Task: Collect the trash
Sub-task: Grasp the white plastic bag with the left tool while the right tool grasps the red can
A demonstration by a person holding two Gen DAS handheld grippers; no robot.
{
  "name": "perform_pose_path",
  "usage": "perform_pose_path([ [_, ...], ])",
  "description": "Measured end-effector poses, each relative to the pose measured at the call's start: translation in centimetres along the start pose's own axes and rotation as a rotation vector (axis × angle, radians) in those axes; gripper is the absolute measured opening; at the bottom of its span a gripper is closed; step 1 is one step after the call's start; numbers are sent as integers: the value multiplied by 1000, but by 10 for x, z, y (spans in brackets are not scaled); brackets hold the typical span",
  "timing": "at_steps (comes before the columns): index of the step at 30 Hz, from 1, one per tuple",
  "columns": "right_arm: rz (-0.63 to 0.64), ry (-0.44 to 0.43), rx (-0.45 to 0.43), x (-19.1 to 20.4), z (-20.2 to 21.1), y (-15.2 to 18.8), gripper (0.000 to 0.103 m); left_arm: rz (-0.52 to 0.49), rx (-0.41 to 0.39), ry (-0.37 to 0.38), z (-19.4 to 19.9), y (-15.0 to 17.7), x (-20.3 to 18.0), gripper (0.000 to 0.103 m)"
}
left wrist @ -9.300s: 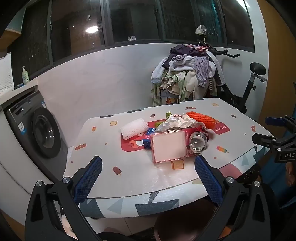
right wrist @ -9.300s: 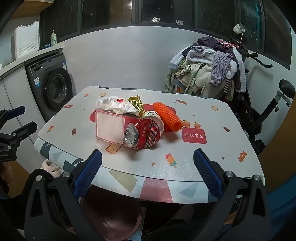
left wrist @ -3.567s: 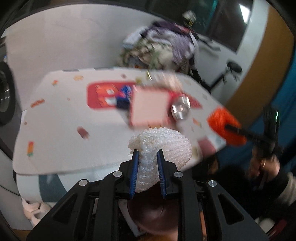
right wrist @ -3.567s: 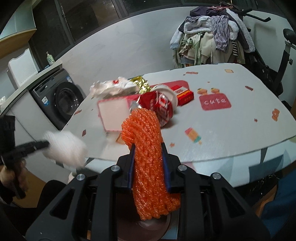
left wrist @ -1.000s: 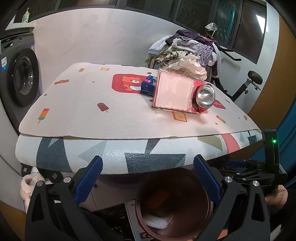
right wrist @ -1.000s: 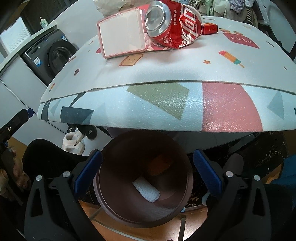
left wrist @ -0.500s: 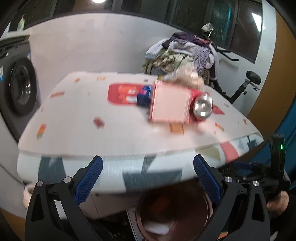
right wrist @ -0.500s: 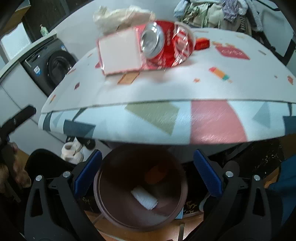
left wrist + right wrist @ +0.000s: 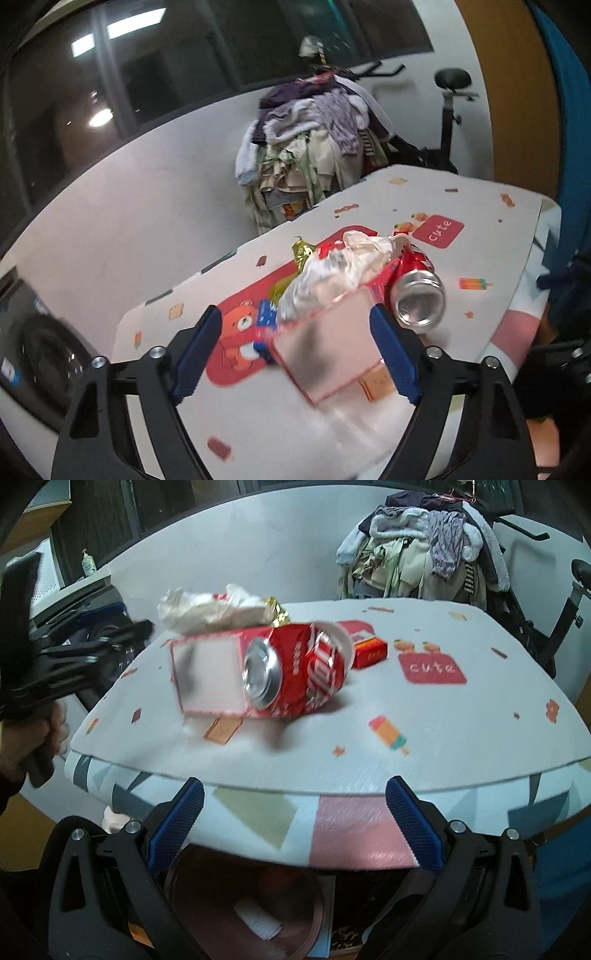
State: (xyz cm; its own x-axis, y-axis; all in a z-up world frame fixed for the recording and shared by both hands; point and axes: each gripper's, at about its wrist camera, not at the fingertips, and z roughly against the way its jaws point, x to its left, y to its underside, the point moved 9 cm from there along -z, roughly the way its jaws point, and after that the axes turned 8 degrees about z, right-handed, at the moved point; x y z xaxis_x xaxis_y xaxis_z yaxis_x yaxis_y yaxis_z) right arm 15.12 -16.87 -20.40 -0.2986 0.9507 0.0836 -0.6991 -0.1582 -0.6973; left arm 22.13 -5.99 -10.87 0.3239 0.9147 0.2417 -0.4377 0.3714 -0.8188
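A pile of trash lies on the table (image 9: 461,738): a pink box (image 9: 328,354) (image 9: 208,675), a crushed red can (image 9: 417,299) (image 9: 295,672), a crumpled white wrapper (image 9: 332,273) (image 9: 214,609), gold foil (image 9: 301,251), a small blue packet (image 9: 267,315) and a small red box (image 9: 369,650). My left gripper (image 9: 295,354) is open, its fingers either side of the pink box. My right gripper (image 9: 291,830) is open and empty at the table's front edge, above a brown bin (image 9: 243,904) that holds a white foam net (image 9: 258,926).
A heap of clothes (image 9: 314,147) (image 9: 421,542) hangs on an exercise bike (image 9: 448,107) behind the table. A washing machine (image 9: 37,354) stands at the left. The left gripper also shows at the left in the right wrist view (image 9: 74,653).
My left gripper has risen from below the table edge and moved in over the table to the pink box. My right gripper has lifted a little toward the table edge.
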Motion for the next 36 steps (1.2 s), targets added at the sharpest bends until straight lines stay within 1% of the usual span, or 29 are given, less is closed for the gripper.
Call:
perform_pose_path([
  [2,0,1,-9,-7,-1,-6,97,-40,-5,-13,-13,-6,0,78],
  [4,0,0,-13,-10,-4,-9,97,-66,-12,-7,-21,-11,-3,78],
  [6,0,1,-18,-15,-7,-14,97,-119,-34,-15,-29,-16,-8,78],
  [8,1,3,-29,-18,-12,-21,96,-158,-32,-21,-36,-18,-14,78],
  [9,4,-5,-31,-17,-14,-23,93,-168,-29,-9,-40,-19,-17,73],
  [10,7,-15,-31,-17,-17,-26,86,-171,-26,6,-42,-19,-19,70],
  [11,14,-22,-27,-15,-22,-29,85,-179,-19,24,-45,-18,-22,67],
  [14,39,-32,-29,-9,-32,-39,84,-208,-12,23,-51,-16,-25,67],
  [15,49,-34,-28,-6,-36,-43,81,-211,-9,29,-51,-15,-26,67],
  [17,57,-39,-31,-3,-40,-50,80,-194,-9,58,-50,-14,-25,67],
  [19,58,-47,-38,-2,-42,-55,80,-160,-14,91,-48,-15,-21,67],
  [21,61,-59,-38,-2,-46,-59,80,-98,2,161,-50,-17,-17,67],
  [25,72,-77,-34,4,-55,-64,76,-37,30,260,-56,-22,-20,67],
  [26,77,-83,-35,6,-57,-67,76,-22,35,275,-56,-23,-21,67],
  [28,87,-87,-39,8,-60,-70,73,35,43,320,-57,-27,-23,68],
  [31,94,-94,-37,12,-65,-73,69,180,75,383,-59,-31,-21,71],
  [36,92,-99,-42,15,-70,-78,65,468,185,433,-69,-28,-11,72],
])
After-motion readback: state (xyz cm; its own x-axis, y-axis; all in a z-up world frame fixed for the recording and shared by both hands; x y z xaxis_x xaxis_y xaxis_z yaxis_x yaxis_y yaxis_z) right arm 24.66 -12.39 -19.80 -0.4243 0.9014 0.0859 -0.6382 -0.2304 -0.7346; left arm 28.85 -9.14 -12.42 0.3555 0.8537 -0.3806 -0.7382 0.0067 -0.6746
